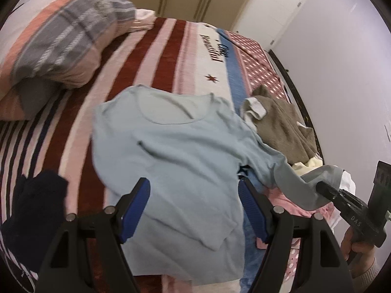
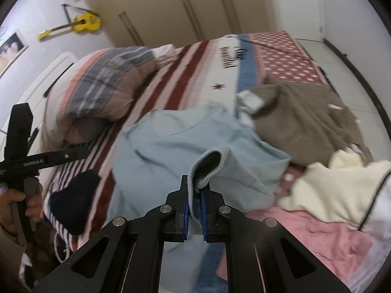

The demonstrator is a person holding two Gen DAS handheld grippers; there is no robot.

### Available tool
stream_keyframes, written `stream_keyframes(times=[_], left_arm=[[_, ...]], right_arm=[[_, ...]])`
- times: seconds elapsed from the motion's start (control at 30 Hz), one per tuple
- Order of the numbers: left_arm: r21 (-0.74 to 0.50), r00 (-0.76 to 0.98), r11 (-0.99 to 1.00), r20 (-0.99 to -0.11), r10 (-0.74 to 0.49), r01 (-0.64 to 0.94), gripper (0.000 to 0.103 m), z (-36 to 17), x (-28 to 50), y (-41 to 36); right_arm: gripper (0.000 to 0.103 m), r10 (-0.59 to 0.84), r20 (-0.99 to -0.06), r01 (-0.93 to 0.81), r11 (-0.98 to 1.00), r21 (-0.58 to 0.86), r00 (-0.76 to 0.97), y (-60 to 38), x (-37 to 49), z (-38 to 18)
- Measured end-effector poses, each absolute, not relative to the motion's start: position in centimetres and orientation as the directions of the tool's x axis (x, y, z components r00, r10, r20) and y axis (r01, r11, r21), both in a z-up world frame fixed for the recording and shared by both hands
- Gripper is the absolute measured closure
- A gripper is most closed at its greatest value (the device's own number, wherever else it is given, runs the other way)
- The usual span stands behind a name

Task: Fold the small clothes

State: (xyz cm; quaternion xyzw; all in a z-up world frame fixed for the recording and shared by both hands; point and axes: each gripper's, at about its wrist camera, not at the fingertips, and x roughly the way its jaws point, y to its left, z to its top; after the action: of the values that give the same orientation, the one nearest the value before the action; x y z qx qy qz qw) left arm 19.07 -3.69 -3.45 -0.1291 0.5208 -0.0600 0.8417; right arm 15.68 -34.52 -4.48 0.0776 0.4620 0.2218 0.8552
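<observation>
Right wrist view: my right gripper is clamped on the pale blue shirt's sleeve cuff, ready to fold inward. My left gripper hangs wide, empty, above the shirt's body ahead.

The bed wears a cover striped in dark red, pink and white, with a blue band and a red dotted panel (some lettering too, blurred). On it lie a striped pillow, a pale blue long-sleeved top spread flat, a dark navy garment, a brown knit sweater, a cream garment and a pink garment.
</observation>
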Motion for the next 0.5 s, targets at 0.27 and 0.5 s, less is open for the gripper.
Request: stream_keyframes(times=[0.27, 0.5], left_arm=[[-0.294, 0.465, 0.949, -0.860, -0.212, -0.112, 0.032, -3.8, 16.8, 2.4], [-0.290, 0.465, 0.943, -0.866, -0.186, -0.163, 0.032, -4.4, 15.0, 7.2]], right_arm=[[0.101, 0.529, -0.742, -0.419, 0.833, 0.361, 0.412, -27.5, 15.8, -4.1], [0.101, 0.587, -0.746, -0.525, 0.762, 0.379, 0.314, -20.4, 15.6, -4.7]])
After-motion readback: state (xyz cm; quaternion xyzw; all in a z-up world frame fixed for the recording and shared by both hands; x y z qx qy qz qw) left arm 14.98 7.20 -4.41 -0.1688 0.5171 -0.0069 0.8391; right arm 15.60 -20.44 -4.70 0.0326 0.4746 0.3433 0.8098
